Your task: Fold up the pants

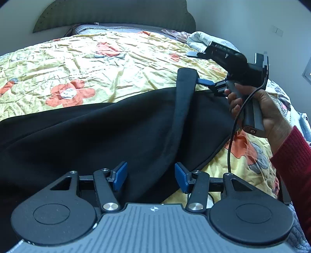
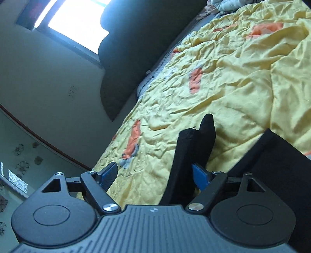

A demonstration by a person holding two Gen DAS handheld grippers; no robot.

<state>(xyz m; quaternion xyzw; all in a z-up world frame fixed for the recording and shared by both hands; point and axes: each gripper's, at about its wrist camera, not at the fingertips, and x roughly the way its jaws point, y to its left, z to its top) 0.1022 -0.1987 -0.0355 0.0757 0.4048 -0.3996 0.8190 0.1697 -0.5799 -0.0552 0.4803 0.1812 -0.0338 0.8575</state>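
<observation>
Both grippers' jaws stand apart: my left gripper [image 1: 151,176] hovers over the black pants [image 1: 97,136] on the yellow quilt [image 1: 87,64]. Against my right gripper [image 2: 155,175], a pants strip drapes over one blue pad, unpinched.

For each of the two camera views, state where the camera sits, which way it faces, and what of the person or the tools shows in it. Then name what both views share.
Left wrist view: sits on the left gripper, looking down across the black pants and floral bedspread toward the headboard; shows its own open jaws, plus the right gripper, hand and red sleeve.
Right wrist view: sits on the right gripper, tilted, facing across the bed toward a window; a black strip drapes over one finger.
Shared: pants, bedspread, headboard.
</observation>
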